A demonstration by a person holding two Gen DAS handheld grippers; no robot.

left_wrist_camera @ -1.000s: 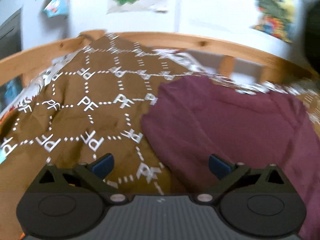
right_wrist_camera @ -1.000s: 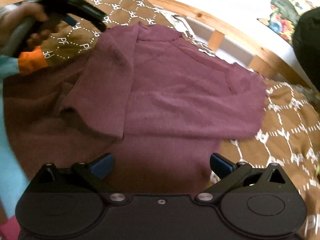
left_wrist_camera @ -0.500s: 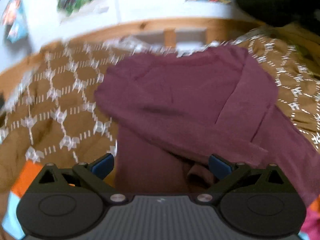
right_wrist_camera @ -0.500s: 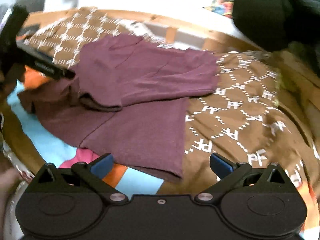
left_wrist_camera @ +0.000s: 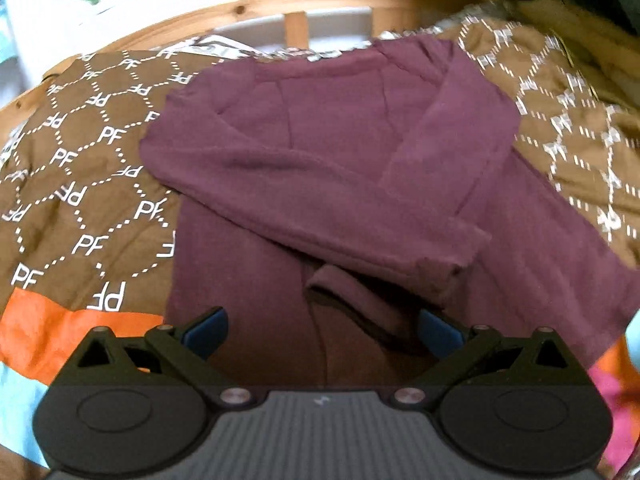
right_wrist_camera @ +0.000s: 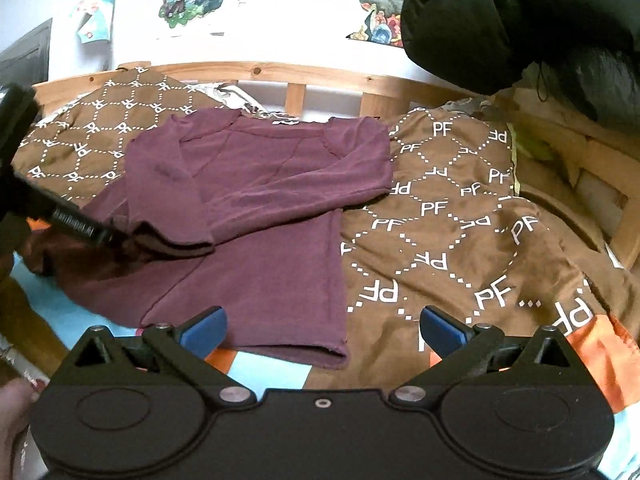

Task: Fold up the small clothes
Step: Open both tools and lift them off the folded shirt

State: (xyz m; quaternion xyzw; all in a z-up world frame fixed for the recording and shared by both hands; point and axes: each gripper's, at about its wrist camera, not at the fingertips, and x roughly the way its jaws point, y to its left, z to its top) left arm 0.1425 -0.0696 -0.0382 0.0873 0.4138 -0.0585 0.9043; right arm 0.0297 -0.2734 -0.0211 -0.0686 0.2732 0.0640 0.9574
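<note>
A maroon long-sleeved top (left_wrist_camera: 320,168) lies flat on the brown patterned bedcover (left_wrist_camera: 80,184), both sleeves folded across its chest. My left gripper (left_wrist_camera: 320,330) is open and empty, low over the top's lower body near a sleeve cuff (left_wrist_camera: 340,292). In the right wrist view the top (right_wrist_camera: 260,200) lies left of centre. My right gripper (right_wrist_camera: 322,330) is open and empty, above the top's hem (right_wrist_camera: 280,348). The left gripper (right_wrist_camera: 80,228) shows at the far left, by the folded cuffs.
A wooden bed rail (right_wrist_camera: 320,76) runs along the back, with posters on the white wall (right_wrist_camera: 280,8) behind. A black padded jacket (right_wrist_camera: 520,20) hangs at the upper right. Orange, light blue and pink fabric (left_wrist_camera: 52,332) lies along the front edge of the bed.
Both grippers have pulled back toward the front of the bed. The left one swung from the bedcover to over the top's lower body. The top now shows whole with sleeves folded in.
</note>
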